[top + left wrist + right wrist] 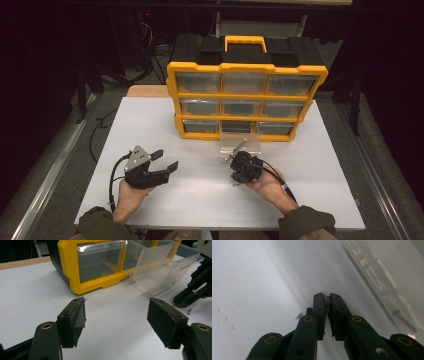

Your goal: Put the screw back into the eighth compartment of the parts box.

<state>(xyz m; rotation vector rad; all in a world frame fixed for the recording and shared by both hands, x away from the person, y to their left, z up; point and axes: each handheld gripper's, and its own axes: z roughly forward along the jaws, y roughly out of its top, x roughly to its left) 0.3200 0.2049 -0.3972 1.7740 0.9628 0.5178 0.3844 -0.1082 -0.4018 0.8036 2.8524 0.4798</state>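
A yellow and black drawer cabinet stands at the back of the white table, with clear drawers in three rows. One clear drawer is pulled out of the bottom row and rests on the table in front. My right gripper lies just before that drawer, tips down at the table, jaws shut on a thin pale metal sliver. A threaded screw lies to its right. My left gripper hovers open and empty at the front left, facing the cabinet, the drawer and the right gripper.
A tiny screw lies on the table beside the right gripper's tips. Another small metal bit sits left of the right jaws. A wooden board shows behind the table's back left. Cables trail on the floor to the left.
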